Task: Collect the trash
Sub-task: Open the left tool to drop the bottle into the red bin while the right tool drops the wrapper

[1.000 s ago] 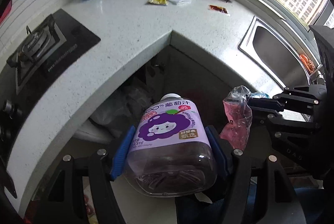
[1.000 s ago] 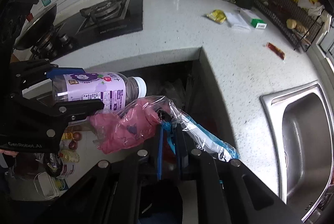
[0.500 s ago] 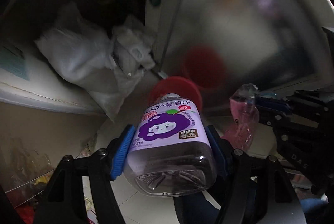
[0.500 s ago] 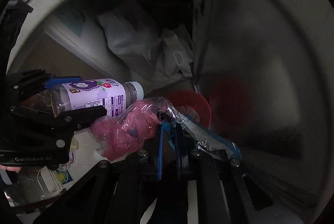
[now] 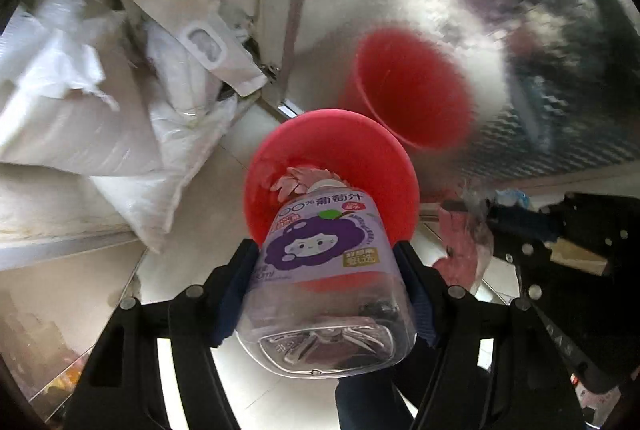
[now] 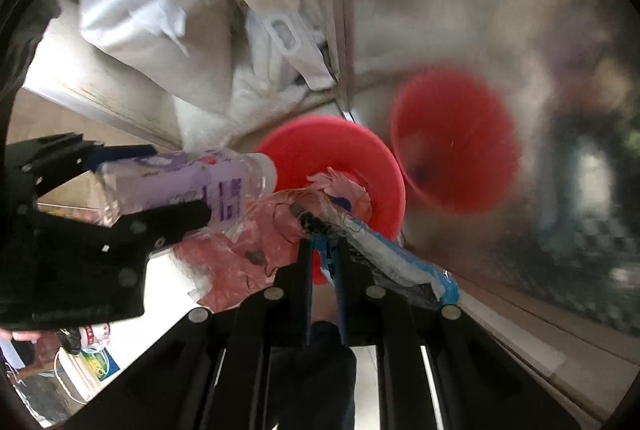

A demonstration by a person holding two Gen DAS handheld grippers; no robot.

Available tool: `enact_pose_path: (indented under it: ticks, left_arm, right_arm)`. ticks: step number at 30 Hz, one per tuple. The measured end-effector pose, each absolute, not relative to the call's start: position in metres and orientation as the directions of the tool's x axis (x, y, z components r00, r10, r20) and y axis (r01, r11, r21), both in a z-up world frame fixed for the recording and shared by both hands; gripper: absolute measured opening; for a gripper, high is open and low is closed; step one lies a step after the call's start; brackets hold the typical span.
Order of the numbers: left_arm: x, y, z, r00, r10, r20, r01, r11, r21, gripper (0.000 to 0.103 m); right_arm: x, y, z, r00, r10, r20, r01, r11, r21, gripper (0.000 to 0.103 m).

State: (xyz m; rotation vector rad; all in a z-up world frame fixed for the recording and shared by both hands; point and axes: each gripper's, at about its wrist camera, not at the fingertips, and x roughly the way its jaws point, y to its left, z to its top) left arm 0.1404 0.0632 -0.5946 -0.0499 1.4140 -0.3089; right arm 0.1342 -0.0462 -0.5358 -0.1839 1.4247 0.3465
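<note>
A clear bottle point(image 5: 320, 270) with a purple grape label sits between the blue pads of my left gripper point(image 5: 326, 250), which is shut on it, cap pointing down over a red bin point(image 5: 340, 133) on the floor. Pink crumpled trash lies inside the bin. To the right, my right gripper point(image 5: 504, 218) is shut on crumpled plastic wrappers point(image 5: 460, 242). In the right wrist view the right gripper point(image 6: 323, 244) pinches the wrappers, pink point(image 6: 240, 250) on one side and blue-white point(image 6: 400, 262) on the other, just above the bin's rim point(image 6: 320, 145). The bottle point(image 6: 188, 181) and left gripper point(image 6: 160, 185) come in from the left.
White sacks and bags point(image 5: 100, 89) fill the open cabinet to the left of the bin. A shiny steel cabinet door point(image 5: 520, 29) stands right behind the bin and mirrors it in red. Pale floor tiles point(image 5: 180, 290) lie below. Packaged goods point(image 6: 92, 354) sit at lower left.
Both grippers have dropped from countertop height to just above the floor. The red bin came into view and now looms large under the bottle and wrappers. Both grips are unchanged.
</note>
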Motion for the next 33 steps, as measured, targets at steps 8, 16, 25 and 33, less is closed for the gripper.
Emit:
enact_pose_path:
  ticks: [8,16,25,33]
  left_arm:
    - [0.16,0.052,-0.627,0.075,-0.245,-0.967,0.192,0.955,-0.228,0.067]
    - [0.163,0.051,-0.622,0.101,-0.246,-0.964,0.204,0.953,-0.222,0.073]
    - [0.155,0.07,-0.606,0.157,-0.19,-0.969,0.181,0.97,-0.161,0.088]
    - [0.142,0.104,-0.604,0.163,-0.163,-0.973,0.13,0.981,-0.143,0.103]
  right_arm:
    - [0.133,-0.061,-0.559,0.078,0.112,-0.991,-0.3,0.95,0.084,0.009]
    - [0.136,-0.064,-0.563,0.066,0.109,-0.992,-0.308,0.948,0.084,0.009]
    - [0.138,-0.055,-0.562,0.059,0.106,-0.993,-0.325,0.942,0.081,0.009]
    - [0.141,-0.046,-0.566,0.052,0.104,-0.993,-0.361,0.929,0.078,0.009]
